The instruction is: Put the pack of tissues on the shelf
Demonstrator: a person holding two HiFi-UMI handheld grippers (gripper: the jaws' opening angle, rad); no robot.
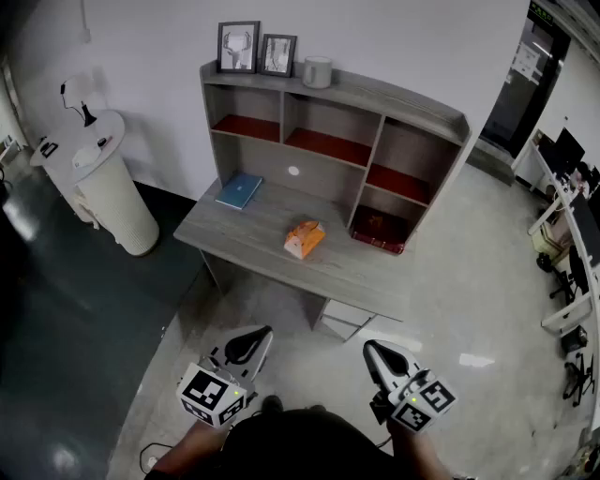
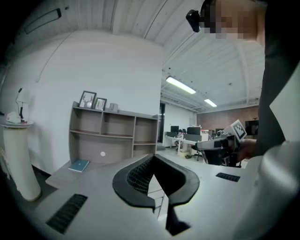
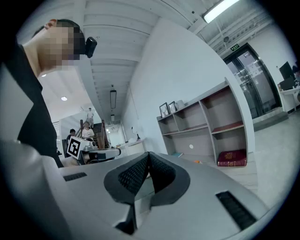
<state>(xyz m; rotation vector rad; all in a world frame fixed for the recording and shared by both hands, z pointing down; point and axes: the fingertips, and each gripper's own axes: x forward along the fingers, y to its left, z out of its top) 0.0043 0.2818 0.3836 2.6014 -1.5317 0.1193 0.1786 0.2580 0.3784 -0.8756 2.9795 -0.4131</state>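
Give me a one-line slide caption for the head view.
Shut and empty, the left gripper and right gripper face the desk where the pack of tissues lies in front of the shelf.

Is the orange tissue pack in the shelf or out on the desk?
Out. The tissue pack lies on the desk top, in front of the shelf and its cubbies.

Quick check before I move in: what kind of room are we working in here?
Probably an open-plan office: a grey desk with a shelf unit against a white wall, workstations with monitors and chairs off to one side, and a glass door under a green exit sign.
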